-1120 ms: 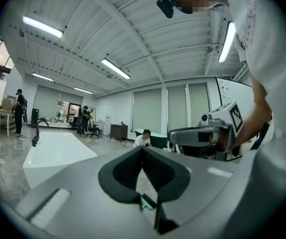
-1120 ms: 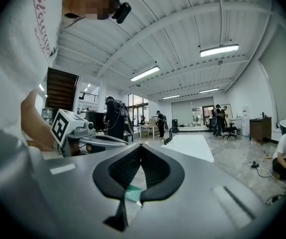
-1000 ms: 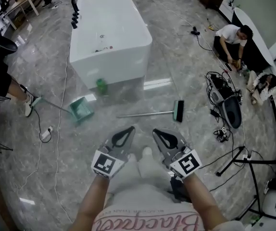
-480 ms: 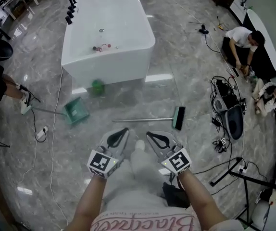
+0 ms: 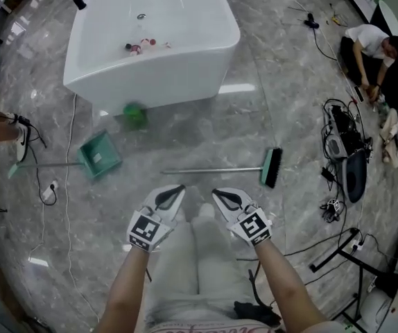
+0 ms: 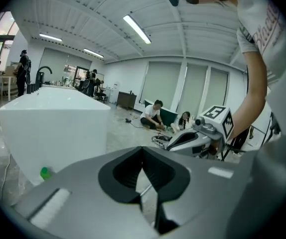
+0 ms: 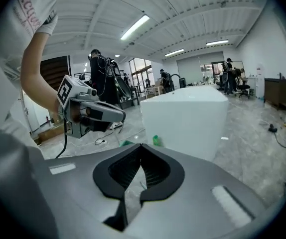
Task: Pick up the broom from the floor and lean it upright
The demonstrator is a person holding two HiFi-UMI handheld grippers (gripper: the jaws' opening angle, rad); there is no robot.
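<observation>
Left tongs (image 5: 177, 189), right tongs (image 5: 217, 193): both closed, empty, side by side, angled downward, near broom (image 5: 213, 170). Bathtub (image 5: 159, 76): small reddish items (image 5: 141, 46) inside.

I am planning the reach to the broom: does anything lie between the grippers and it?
Nothing visible does. Only bare floor separates the left gripper and the right gripper from the broom.

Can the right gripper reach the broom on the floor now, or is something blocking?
Probably yes: the broom lies on bare floor just ahead of the right gripper, nothing between them. Its jaws are shut and must open first.
</observation>
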